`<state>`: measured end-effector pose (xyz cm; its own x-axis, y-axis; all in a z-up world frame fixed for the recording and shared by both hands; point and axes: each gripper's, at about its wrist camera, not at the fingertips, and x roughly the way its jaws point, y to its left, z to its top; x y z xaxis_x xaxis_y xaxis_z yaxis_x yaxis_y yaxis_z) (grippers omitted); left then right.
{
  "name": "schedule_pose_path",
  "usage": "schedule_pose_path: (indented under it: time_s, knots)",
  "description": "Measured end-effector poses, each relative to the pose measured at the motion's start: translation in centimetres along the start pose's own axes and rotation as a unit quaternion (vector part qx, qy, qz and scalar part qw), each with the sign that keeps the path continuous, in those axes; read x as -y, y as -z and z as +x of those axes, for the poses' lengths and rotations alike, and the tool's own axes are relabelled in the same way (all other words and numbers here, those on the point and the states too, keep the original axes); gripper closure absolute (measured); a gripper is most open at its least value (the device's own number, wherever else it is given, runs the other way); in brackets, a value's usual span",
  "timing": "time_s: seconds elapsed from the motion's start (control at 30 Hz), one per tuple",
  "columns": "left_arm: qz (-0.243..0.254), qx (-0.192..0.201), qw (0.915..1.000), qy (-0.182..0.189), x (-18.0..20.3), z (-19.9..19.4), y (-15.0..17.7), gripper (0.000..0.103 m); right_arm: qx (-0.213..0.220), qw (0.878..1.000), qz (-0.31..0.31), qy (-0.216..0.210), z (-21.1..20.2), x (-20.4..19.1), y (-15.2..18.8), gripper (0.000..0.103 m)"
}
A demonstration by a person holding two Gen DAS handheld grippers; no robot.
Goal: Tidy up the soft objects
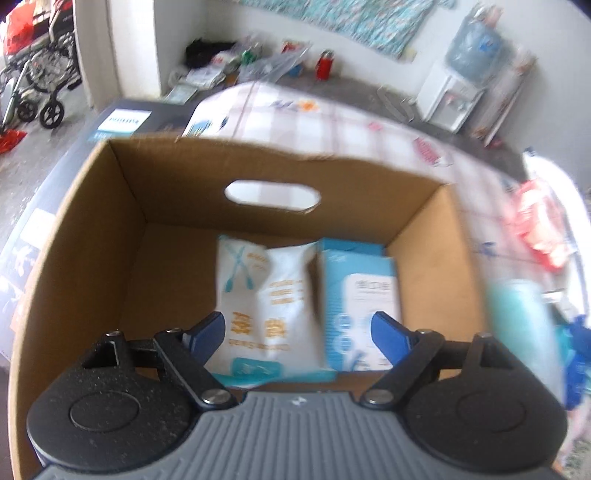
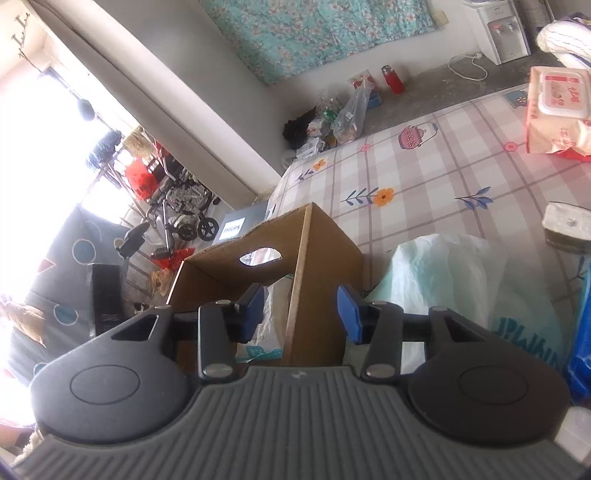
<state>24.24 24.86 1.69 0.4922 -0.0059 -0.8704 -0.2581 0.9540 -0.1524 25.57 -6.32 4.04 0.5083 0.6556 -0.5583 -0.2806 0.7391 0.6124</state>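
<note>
Two packs are seen lying at the bottom of the cardboard box (image 1: 92,236), side by side and touching: a white soft pack (image 1: 266,306) with orange print on the left, and a light blue pack (image 1: 360,299) against the right wall. Over them the left gripper (image 1: 297,338) is held, pointed steeply down into the box, its jaws spread wide and released, with nothing pressed between the blue fingertips (image 1: 207,332). An oval handle cut-out (image 1: 272,195) is shown in the far wall of the box. From the right wrist view, the same box (image 2: 325,258) is seen from outside, set on a tabletop covered with a checked flowered cloth (image 2: 443,177). The right gripper (image 2: 301,314) is held near the box's right wall, its jaws partly parted and gripping nothing; the edge of that wall is lined up in the gap, but no contact by the pads can be made out. Just right of the box, a pale green plastic bag (image 2: 443,273) is lying on the cloth. Further right, at the far edge, a pink pack of wet wipes (image 2: 554,110) is resting, well apart from the box. Beyond the tabletop, a red bottle (image 2: 393,79) is standing on the floor by the wall, and a white water dispenser (image 2: 498,29) is seen in the far corner.
</note>
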Motion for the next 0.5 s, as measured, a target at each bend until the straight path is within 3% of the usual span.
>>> schedule_pose_path:
  time_s: [0.23,0.5]
  knots:
    - [0.053,0.063,0.9938,0.074,5.2,-5.6,1.5,0.011,0.038,0.999,0.003,0.008,-3.8,1.2,0.6,0.058]
    - [0.128,0.066,0.9800,0.138,13.5,-7.5,3.8,0.011,0.086,0.995,0.027,0.039,-9.4,4.9,2.3,0.057]
